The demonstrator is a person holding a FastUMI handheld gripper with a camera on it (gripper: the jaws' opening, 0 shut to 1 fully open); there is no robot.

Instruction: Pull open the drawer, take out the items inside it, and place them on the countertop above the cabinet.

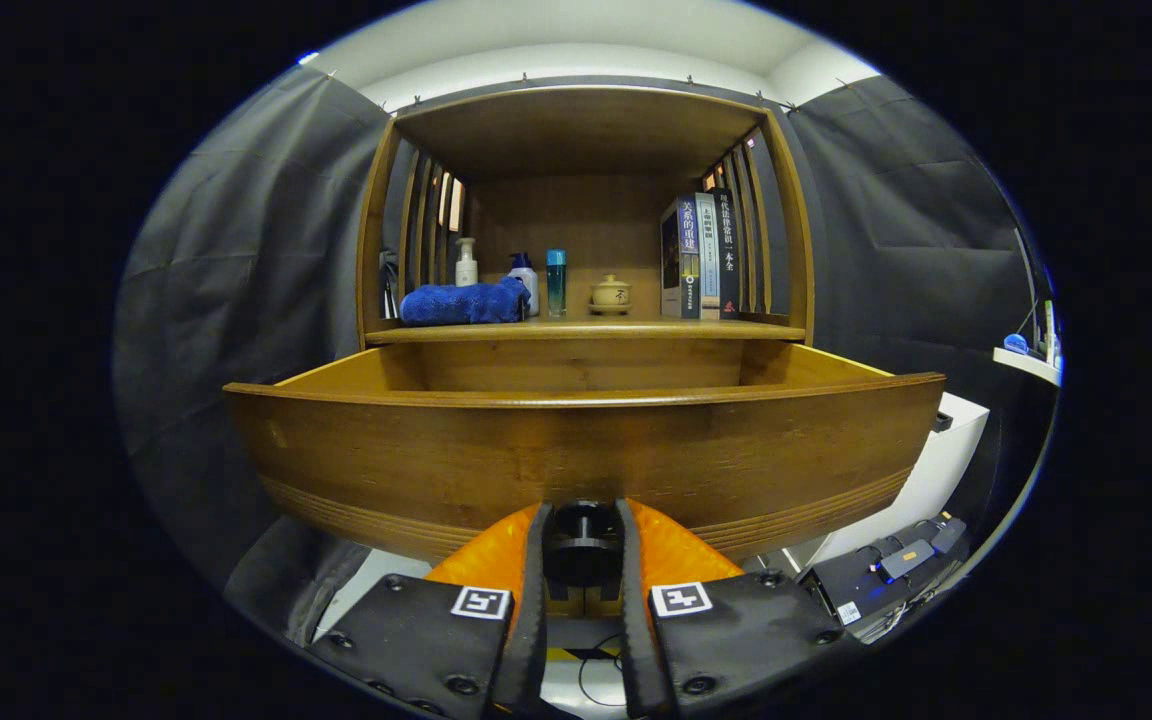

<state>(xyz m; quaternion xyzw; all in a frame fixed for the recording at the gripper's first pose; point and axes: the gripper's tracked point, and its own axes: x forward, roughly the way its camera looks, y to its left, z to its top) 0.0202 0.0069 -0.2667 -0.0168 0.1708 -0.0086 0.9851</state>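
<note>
Gripper [583, 545]: fingers closed on the dark round knob [582, 540] at the drawer front, one on each side, pressing it.
Drawer [586, 450]: pulled out of the wooden cabinet [376, 230], front panel just ahead of the fingers; interior hidden by the front.
Countertop [586, 329]: above the drawer, carrying a folded blue towel [464, 303], white pump bottle [466, 262], blue-capped bottle [526, 280], teal tube [557, 283], small lidded pot [611, 294], upright books [701, 257].
Drawer contents: cannot tell.
</note>
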